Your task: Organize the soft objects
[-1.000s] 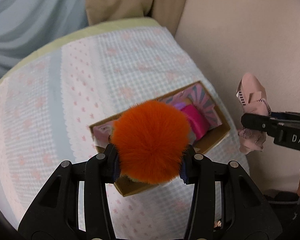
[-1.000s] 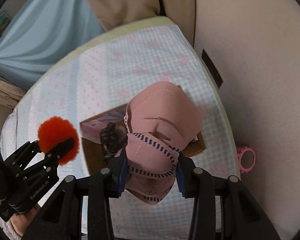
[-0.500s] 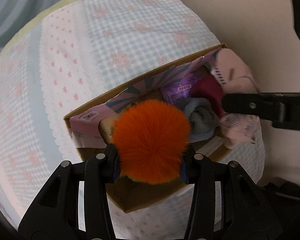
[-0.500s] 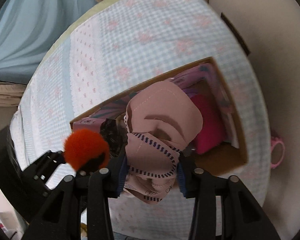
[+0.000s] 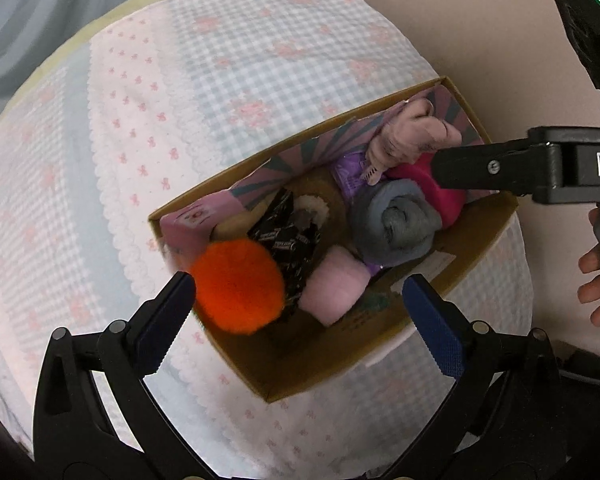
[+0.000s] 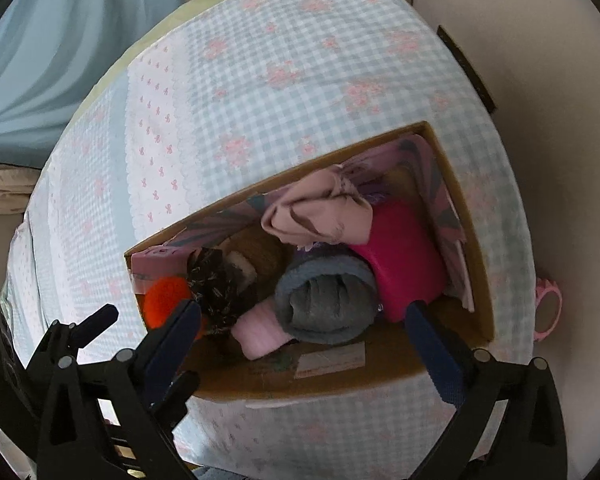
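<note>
An open cardboard box (image 5: 384,340) (image 6: 476,264) sits on the checked cloth. An orange pompom (image 5: 236,285) (image 6: 166,300) lies at the box's left end. A pink fabric mask (image 5: 412,136) (image 6: 320,212) lies at the far side on a magenta item (image 6: 404,256). A grey roll (image 5: 396,224), a pale pink roll (image 5: 336,284), a black patterned item (image 5: 288,236) and a brown item are also inside. My left gripper (image 5: 298,304) is open just above the box's near edge. My right gripper (image 6: 304,324) is open over the box.
The small table carries a blue-and-pink checked cloth (image 5: 228,80). Beige floor lies to the right. A pink ring-shaped object (image 6: 548,310) lies on the floor by the table. Blue fabric (image 6: 40,60) hangs at the far left.
Both grippers came down over the box and opened. The orange pompom dropped from the left gripper and the pink mask from the right gripper into the box.
</note>
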The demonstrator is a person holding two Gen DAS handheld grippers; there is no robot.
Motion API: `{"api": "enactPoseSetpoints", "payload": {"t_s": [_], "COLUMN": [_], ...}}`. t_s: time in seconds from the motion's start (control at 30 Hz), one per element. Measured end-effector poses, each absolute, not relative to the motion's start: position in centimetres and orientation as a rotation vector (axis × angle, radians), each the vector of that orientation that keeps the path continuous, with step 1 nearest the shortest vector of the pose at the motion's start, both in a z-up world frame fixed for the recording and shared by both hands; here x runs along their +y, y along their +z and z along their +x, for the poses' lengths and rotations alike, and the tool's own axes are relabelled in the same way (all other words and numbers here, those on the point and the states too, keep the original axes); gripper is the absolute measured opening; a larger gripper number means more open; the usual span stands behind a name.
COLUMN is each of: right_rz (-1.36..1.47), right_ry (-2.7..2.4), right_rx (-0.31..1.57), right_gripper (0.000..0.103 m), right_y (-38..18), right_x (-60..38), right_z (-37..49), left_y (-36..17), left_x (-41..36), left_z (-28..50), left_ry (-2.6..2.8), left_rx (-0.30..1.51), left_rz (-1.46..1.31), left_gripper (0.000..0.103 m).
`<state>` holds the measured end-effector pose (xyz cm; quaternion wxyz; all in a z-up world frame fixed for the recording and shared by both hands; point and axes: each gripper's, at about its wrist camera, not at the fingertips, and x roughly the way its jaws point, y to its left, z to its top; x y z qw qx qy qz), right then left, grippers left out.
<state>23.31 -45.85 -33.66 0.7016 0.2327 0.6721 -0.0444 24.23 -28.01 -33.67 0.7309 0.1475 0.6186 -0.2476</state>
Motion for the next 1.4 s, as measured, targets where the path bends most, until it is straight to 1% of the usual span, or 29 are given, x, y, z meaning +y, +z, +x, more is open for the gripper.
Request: {"api": "enactPoseSetpoints", "payload": {"t_s": [0.13, 0.37, 0.5, 0.67, 0.87, 1.13, 1.23, 1.4], "right_rz": [0.529, 0.507, 0.491, 0.44, 0.357, 0.178, 0.128, 0.059], "right_ry": [-0.118, -0.136, -0.116, -0.105, -0.059, 0.001, 0.008, -0.003], "right_rx": [1.47, 1.393, 1.346, 1.278, 1.17, 0.929, 0.835, 0.699], "right_gripper": [0.102, 0.102, 0.102, 0.102, 0.102, 0.102, 0.102, 0.102], "right_y": [-32.6, -28.6, -25.8, -21.9, -16.0, -6.7, -4.0, -1.1], "right_x": [-46.0, -45.4, -44.5, -42.6, -39.3, -33.2, -31.3, -28.5], "right_z": [22.3, 19.7, 17.7, 14.9, 12.0, 7.7, 5.8, 3.1], "left_y": [-32.0, -29.0, -26.5, -22.1, -15.0, -4.9, -2.4, -0.3], "left_x": [-27.3, -25.8, -24.3, -21.8, -17.2, -9.6, -7.3, -4.7], "left_z": [23.2, 20.9, 19.0, 16.2, 12.8, 6.8, 4.8, 2.1], "left_ry": [-0.544, -0.539, -0.526, -0.481, -0.397, -0.248, -0.198, -0.118], "left_rx": [1.332, 1.274, 1.237, 1.146, 1.012, 0.72, 0.64, 0.542], "left_rz": [0.323, 0.303, 0.29, 0.265, 0.187, 0.08, 0.052, 0.027], "left_gripper": [0.103, 0.103, 0.103, 0.103, 0.103, 0.103, 0.103, 0.103]}}
